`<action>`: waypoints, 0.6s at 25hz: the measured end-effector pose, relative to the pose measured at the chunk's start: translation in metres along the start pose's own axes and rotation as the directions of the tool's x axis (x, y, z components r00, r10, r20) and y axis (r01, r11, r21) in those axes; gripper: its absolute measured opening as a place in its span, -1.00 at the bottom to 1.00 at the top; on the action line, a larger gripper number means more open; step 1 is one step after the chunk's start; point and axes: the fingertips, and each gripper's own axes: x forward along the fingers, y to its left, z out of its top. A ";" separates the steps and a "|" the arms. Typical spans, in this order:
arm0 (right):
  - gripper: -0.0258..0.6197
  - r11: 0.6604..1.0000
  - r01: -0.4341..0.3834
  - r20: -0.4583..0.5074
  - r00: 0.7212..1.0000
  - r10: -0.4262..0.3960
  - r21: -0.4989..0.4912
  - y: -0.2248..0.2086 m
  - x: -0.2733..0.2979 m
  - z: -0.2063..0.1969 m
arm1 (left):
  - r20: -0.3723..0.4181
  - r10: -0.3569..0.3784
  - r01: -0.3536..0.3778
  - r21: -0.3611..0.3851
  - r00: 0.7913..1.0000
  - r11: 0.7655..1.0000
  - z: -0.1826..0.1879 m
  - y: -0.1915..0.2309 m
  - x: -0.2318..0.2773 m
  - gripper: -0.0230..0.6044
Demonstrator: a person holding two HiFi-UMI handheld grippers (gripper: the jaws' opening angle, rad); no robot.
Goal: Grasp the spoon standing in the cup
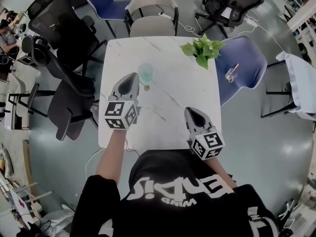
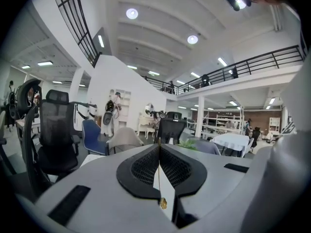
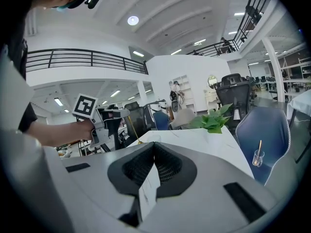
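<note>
**Over desk's left half: spoon clamped, clear of cup**

L claw (image 1: pixel 132 78) is pinched tight on the thin gold spoon (image 2: pixel 163 204). Handle is upright btwn its jaws and bowl end hangs just beside the pale cup (image 1: pixel 145 73), so the grasp looks done imo. R claw (image 1: pixel 190 112), jaws together on nothing, sits low near desk's (image 1: pixel 168 53) front edge, prob. kept out of the way.
</note>
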 end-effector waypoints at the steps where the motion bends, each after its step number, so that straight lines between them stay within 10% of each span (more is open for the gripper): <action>1: -0.88 1.000 -0.003 0.001 1.000 0.003 -0.002 0.001 -0.001 0.000 | -0.003 -0.003 0.003 -0.008 1.000 1.000 -0.003 -0.004 -0.005 -0.87; 15: -0.88 0.999 -0.026 0.014 1.000 0.026 -0.035 0.004 -0.007 0.001 | -0.016 0.020 -0.021 -0.064 1.000 0.998 -0.032 -0.041 -0.068 -0.87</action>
